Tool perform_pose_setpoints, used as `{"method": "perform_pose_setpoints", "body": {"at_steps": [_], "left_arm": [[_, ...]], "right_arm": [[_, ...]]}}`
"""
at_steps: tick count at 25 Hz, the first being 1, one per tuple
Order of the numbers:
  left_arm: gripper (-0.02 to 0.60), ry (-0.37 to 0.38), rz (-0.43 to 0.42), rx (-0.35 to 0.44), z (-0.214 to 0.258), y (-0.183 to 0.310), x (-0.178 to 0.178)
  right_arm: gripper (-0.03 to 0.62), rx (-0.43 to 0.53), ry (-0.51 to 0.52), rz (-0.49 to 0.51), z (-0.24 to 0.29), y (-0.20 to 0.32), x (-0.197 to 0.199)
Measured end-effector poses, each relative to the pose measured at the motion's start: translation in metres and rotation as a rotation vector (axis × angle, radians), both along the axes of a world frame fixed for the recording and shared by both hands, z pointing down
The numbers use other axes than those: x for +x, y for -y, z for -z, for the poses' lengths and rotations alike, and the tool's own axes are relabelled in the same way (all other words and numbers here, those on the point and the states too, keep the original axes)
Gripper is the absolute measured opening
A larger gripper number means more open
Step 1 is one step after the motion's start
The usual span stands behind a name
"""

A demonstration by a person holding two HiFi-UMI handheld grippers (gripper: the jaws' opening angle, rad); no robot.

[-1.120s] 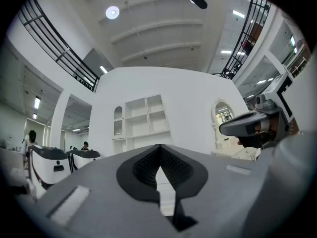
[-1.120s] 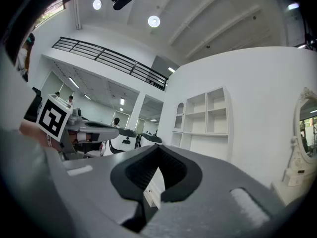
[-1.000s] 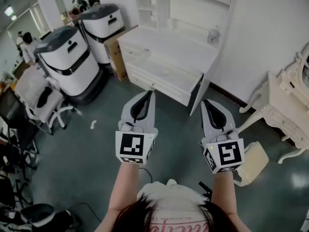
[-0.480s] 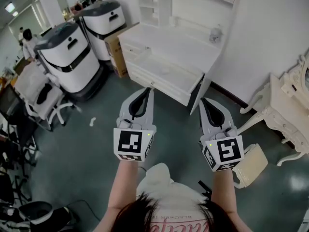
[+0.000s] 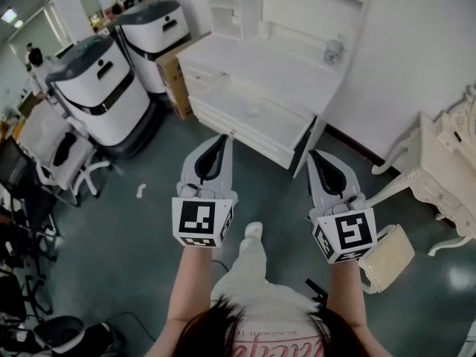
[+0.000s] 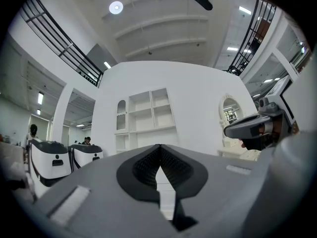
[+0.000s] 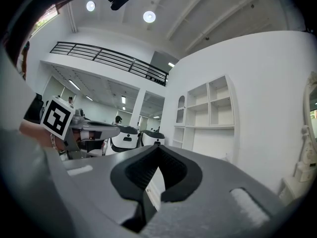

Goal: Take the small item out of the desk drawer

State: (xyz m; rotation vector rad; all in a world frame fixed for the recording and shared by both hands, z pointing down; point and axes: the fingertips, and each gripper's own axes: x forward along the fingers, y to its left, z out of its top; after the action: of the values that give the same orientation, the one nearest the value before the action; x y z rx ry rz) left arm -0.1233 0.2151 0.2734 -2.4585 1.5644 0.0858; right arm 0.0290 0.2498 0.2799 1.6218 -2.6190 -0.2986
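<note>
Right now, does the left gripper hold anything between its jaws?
No, the left gripper has its jaws shut tip to tip with nothing between them.

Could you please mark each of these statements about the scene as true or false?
1. The desk drawer stands pulled open. True.
2. The left gripper holds a small item. False: its jaws are together with nothing between them.
3. Both grippers touch the desk. False: both are held short of it, over the floor.
4. Two white-and-grey machines stand to the left of the desk in the head view. True.
5. The right gripper has its jaws wide apart. False: they are shut and hold nothing.
</note>
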Motion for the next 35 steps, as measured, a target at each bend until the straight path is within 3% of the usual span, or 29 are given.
{"method": "perform_pose_setpoints", "body": {"at_steps": [22,35], "left_arm": [[0.011,-0.024,-0.021,-0.049,0.004,0.245,0.005],[0.011,-0.057,-0.064,-0.07,0.002,0.327,0.002]], "right_arm": [[0.002,-0.028,-0.01,-0.042,0.012,0.236,0.018],[0.002,-0.048,-0.01,-0.072,0.01,0.314,0.017]]}}
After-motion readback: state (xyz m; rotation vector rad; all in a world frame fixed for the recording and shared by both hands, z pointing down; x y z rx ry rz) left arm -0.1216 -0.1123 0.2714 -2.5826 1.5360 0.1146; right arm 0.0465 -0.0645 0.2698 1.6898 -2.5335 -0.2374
